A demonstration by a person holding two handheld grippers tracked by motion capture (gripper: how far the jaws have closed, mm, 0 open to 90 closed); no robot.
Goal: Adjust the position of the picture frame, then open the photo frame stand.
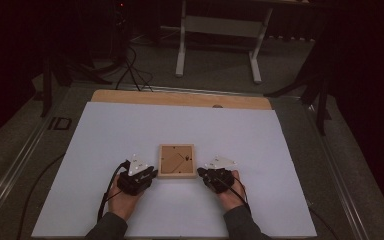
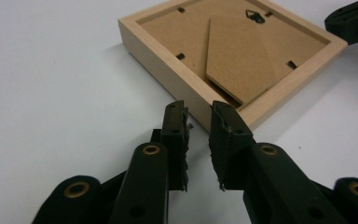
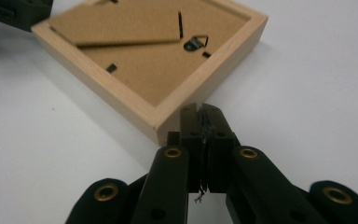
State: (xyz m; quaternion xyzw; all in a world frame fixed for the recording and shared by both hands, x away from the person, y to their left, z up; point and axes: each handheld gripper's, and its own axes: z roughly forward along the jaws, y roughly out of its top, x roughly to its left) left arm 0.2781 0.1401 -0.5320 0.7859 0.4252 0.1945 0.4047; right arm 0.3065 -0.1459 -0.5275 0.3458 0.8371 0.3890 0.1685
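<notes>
High view showed the picture frame point(image 1: 177, 161) lying face down on the surface point(image 1: 105, 135), untouched: left hand-held gripper point(image 1: 152, 173) narrowly parted, right hand-held gripper point(image 1: 200, 173) closed, empty; work barely begun

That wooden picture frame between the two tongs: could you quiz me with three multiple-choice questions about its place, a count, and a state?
1. Where does the picture frame lie?
A. between the two tongs on the white sheet
B. on the floor
C. on top of one of the tongs

2. How many wooden frames are on the sheet?
A. three
B. one
C. two

3. How are the right tongs set?
A. wide open
B. clamped on the frame
C. shut, empty

Answers: 1 A, the high view shows it between the left tongs and the right ones; 2 B, a single frame is there; 3 C, the right gripper view shows the jaws pressed together beside the frame's corner.
</notes>
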